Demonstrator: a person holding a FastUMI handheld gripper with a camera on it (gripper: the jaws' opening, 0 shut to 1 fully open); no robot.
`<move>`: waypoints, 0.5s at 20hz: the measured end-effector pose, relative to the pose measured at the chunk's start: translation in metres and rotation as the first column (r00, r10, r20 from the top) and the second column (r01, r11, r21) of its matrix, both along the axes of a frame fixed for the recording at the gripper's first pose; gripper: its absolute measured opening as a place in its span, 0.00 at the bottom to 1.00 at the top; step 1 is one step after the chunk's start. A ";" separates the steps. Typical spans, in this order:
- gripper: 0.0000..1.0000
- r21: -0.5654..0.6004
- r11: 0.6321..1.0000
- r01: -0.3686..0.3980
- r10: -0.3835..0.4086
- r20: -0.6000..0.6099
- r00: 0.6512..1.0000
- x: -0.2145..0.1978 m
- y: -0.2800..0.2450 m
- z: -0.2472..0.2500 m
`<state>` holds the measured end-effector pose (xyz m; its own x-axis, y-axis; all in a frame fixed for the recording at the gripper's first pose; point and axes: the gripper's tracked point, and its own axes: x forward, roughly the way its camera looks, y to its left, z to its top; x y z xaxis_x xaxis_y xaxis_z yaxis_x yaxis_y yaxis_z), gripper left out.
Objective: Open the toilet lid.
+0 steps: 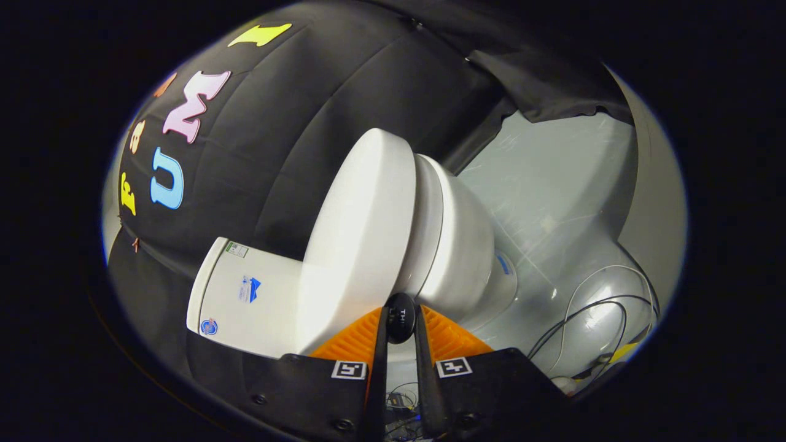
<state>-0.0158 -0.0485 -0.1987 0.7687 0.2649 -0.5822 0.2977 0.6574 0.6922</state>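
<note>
Grey booth floor (552,202) lies beyond the toilet. The gripper (400,319) has its fingers drawn close around a small dark knob (400,317) at the toilet lid (362,233) edge, just ahead. Lifting looks underway; next, swing the lid toward the tank (245,301).

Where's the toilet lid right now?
In the gripper view, the toilet lid lies closed on the bowl, just ahead of the nearly closed tool.

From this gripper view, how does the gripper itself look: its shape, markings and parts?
The gripper has two narrow fingers set close together, with ribbed surfaces fanning out on either side. Each dark finger mount carries a square black-and-white marker and shows round screw heads. A small dark oval part with faint, unreadable lettering sits between the fingertips.
</note>
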 end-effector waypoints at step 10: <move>0.12 0.048 0.999 0.015 -0.014 -0.014 1.000 0.003 0.000 0.000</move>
<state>-0.0132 -0.0488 -0.1990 0.7648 0.2817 -0.5794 0.3162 0.6194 0.7186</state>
